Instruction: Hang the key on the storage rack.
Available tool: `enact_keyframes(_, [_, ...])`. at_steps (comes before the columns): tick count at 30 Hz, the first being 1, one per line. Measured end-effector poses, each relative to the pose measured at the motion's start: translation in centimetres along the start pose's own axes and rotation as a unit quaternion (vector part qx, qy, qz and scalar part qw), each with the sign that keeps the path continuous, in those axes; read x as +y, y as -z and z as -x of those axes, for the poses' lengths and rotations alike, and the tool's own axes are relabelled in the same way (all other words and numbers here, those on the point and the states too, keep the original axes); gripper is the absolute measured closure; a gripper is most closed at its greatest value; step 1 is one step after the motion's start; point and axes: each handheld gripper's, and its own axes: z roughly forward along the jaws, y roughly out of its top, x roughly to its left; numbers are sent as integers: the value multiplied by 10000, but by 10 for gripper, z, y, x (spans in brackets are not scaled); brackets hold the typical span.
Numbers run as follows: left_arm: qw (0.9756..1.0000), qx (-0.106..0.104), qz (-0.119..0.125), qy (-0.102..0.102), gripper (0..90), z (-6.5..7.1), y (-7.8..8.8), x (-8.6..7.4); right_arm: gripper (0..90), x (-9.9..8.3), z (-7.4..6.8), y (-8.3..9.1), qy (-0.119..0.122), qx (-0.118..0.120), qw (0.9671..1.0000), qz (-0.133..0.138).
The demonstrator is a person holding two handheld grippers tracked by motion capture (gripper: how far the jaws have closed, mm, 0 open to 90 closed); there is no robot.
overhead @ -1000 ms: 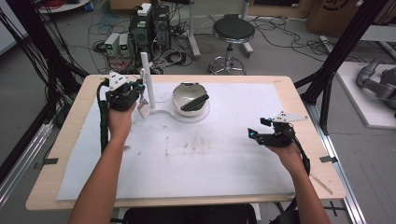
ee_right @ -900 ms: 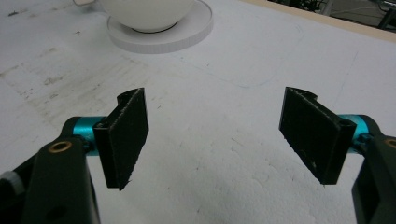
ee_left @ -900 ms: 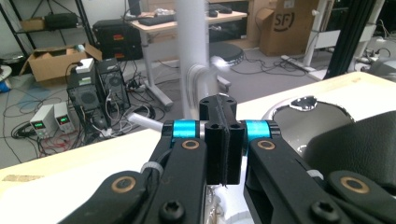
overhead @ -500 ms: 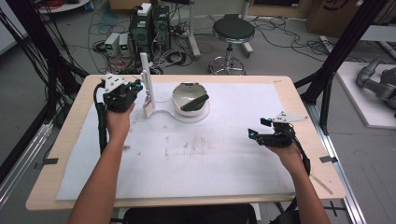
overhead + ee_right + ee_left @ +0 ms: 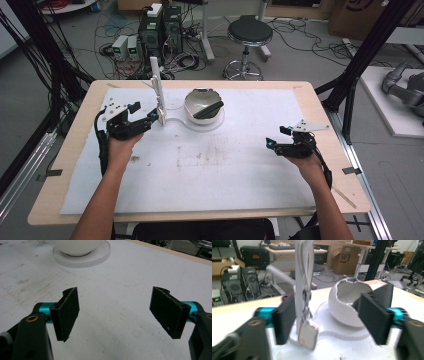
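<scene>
Your left tongs (image 5: 329, 320) have just been opening and stand released, with the small tag (image 5: 308, 336) hanging between the jaws, free of the pads, beside the white post (image 5: 158, 92) on the worktop (image 5: 75, 150). Your right tongs (image 5: 116, 315) rest released, well apart from the white bowl (image 5: 202, 105).

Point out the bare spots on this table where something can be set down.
The white sheet is bare across its middle, between the left tool and the right tool, and along the near edge between the forearms. The far right corner is bare too. It is crowded at the far left, around the upright white post and the white bowl.
</scene>
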Motion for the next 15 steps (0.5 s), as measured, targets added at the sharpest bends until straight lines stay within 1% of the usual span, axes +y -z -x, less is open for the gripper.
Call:
enact_keyframes(1, [10000, -46, -45, -17, 260, 0, 2, -4, 242, 0, 0, 0, 8, -21, 10000, -2])
enact_keyframes(3, [9999, -63, -79, -75, 201, 0, 5, -11, 232, -1, -1, -1, 25, -78, 10000, -16])
enact_keyframes(5, [9999, -81, -120, -77, 201, -1, 8, -18, 223, -1, -2, -2, 71, -127, 9999, -42])
enact_keyframes(7, [9997, -88, -172, -128, 201, 0, 11, -24, 222, -1, -2, -2, 105, -181, 9998, -64])
enact_keyframes(8, [9995, -95, -212, -190, 201, 0, 12, -26, 222, -1, -3, -2, 99, -207, 9997, -79])
enact_keyframes(11, [9990, -107, -287, -336, 201, 0, 14, -31, 219, -2, -3, 0, 108, -273, 9996, 13])
enact_keyframes(14, [9989, -201, -289, -309, 201, 0, 14, -32, 212, -3, -4, 2, 119, -283, 9994, 151])
enact_keyframes(15, [9989, -200, -288, -316, 202, 0, 15, -32, 212, -3, -4, 2, 130, -291, 9993, 195])
